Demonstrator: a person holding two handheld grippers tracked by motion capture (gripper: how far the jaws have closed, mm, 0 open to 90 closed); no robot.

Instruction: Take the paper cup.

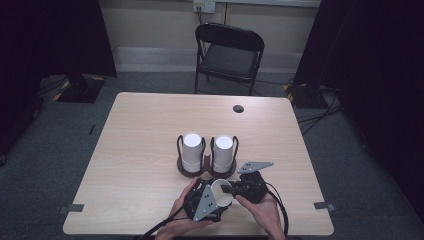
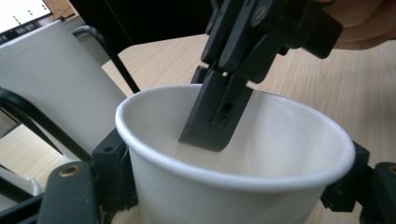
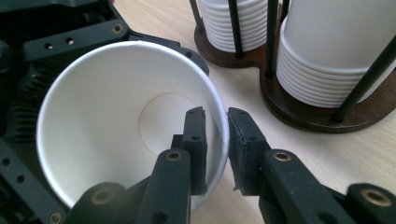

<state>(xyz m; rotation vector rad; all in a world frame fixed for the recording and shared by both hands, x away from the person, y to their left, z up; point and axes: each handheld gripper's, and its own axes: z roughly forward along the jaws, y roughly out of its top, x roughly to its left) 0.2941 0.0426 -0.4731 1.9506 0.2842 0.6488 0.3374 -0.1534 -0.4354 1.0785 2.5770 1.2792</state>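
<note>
Paper cup (image 1: 220, 193), white and thin-walled, sits near the table's (image 1: 140, 150) front edge in the high view, held between the left gripper (image 1: 207, 201) and the right gripper (image 1: 235, 190). Behind it a dark wooden rack (image 1: 206, 170) with black wire posts holds two stacks of like cups.

In the left gripper view, the cup (image 2: 224, 186) sits between that gripper's two black jaws, which flank its wall on either side; whether they press it I cannot tell. One right jaw dips inside past the rolled rim.

In the right gripper view, the jaws straddle the rim of the cup (image 3: 116, 126), one inside and one outside, with a small gap on the outer side, so they look slackened rather than pinching.

Such a cup is likely very light, smooth and easily crushed; the stiff rolled rim or a gentle clasp around the tapered body seems the safest hold.
</note>
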